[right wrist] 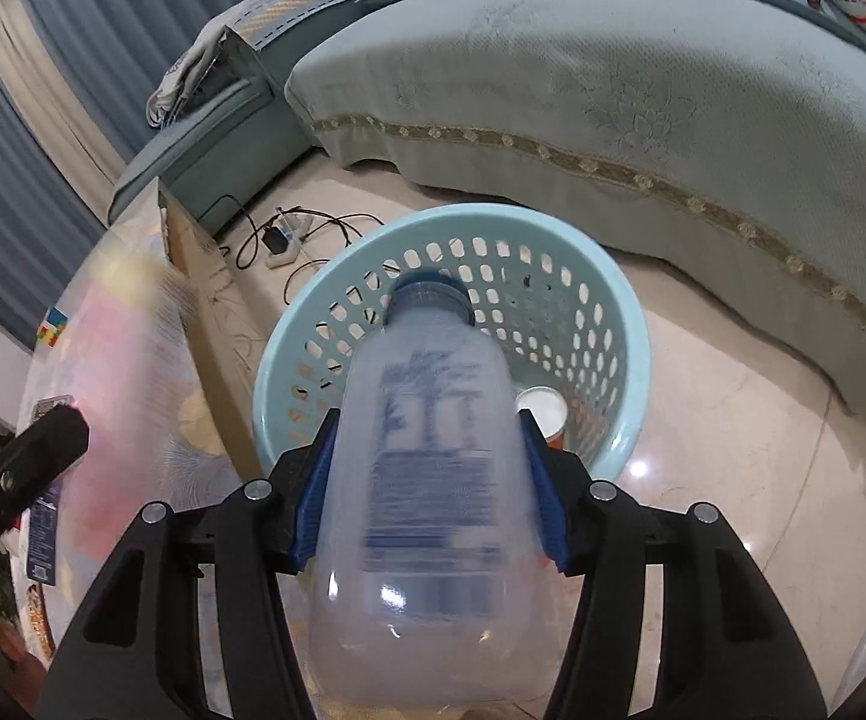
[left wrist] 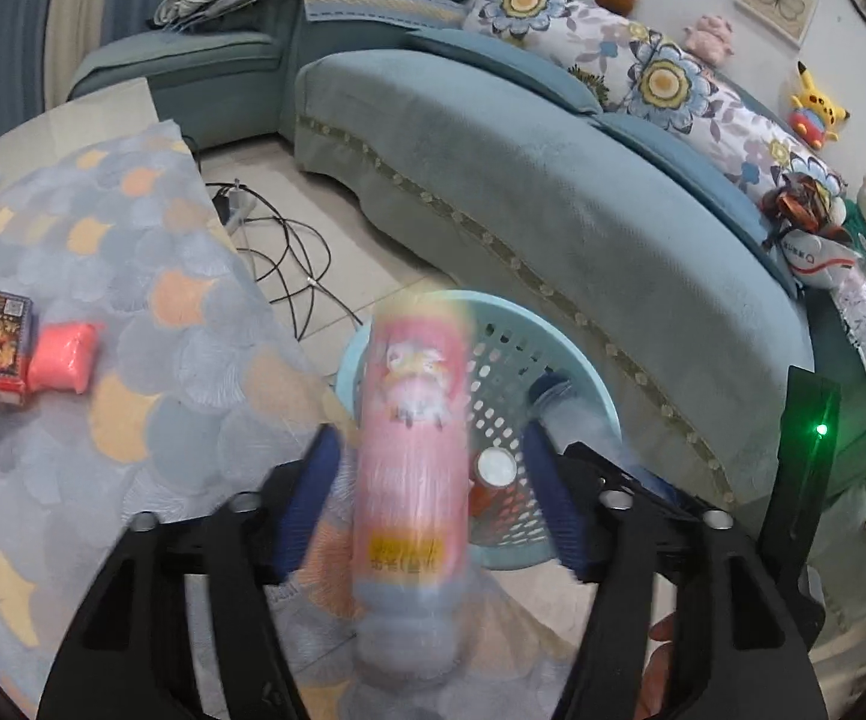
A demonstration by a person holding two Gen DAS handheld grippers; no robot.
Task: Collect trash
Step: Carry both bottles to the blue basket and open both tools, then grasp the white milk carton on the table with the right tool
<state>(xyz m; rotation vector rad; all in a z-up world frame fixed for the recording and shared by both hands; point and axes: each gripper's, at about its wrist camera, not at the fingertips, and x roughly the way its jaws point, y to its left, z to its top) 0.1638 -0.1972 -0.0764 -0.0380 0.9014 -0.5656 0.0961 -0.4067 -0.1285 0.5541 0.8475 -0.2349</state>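
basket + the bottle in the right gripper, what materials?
Basket: light blue moulded plastic by the look, smooth satin rim, perforated wall. Bottle: translucent frosted plastic, probably; blue printed label, blue cap, light shows through the wall. Motion blur hides finer texture.

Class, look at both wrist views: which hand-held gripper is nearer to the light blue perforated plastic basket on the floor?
Right. The right hand-held gripper holds a clear plastic bottle directly over the light blue perforated plastic basket. The left hand-held gripper sits farther back by the table edge, open around a blurred pink bottle.

The basket point(right wrist: 607, 324) mouth lies open from above, holding only a can point(right wrist: 544, 411) at its wall. The sofa point(right wrist: 613, 96) crowds its far side, the surface point(left wrist: 132, 312) its left.
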